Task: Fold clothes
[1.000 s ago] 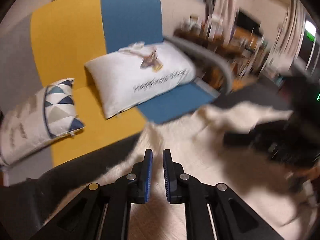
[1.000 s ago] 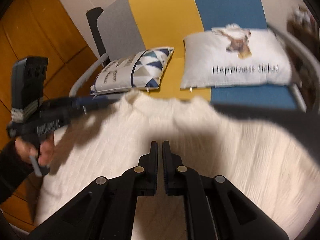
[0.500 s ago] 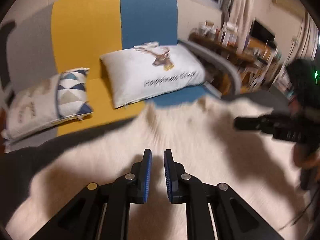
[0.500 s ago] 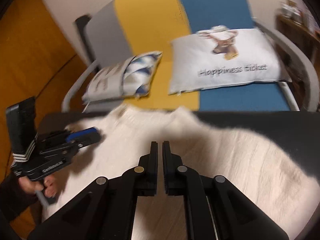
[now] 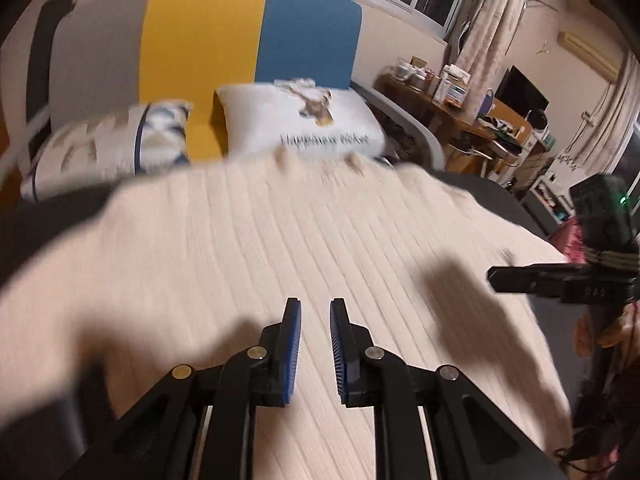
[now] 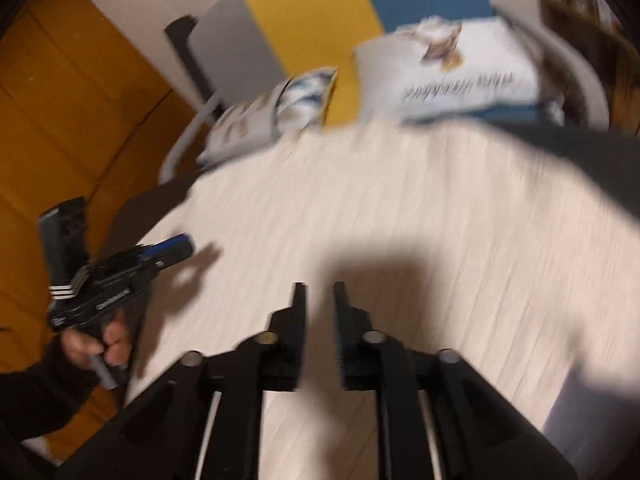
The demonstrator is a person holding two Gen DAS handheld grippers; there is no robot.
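Fingers (image 5: 294, 320) of both grippers, just opening, narrowly apart and empty over cream sweater (image 5: 280, 240); pillows (image 5: 320, 128) beyond.

White pillow (image 5: 304, 128) with blurred print, first word seemingly "Happiness"

The left black plastic two-finger gripper (image 5: 315, 308) has angular linkage arms with round silver pivot screws and ridged blue pads (image 5: 294, 344) on the inner faces of its fingers. Seen from the right wrist view, its pistol-style handle carries white lettering and pale banded straps, and the hand (image 6: 100, 346) around it comes out of a black sleeve (image 6: 36, 396). The right black plastic two-finger gripper (image 6: 320, 292) has the same silver screws, with a boxy black unit showing a small green light (image 5: 622, 200).
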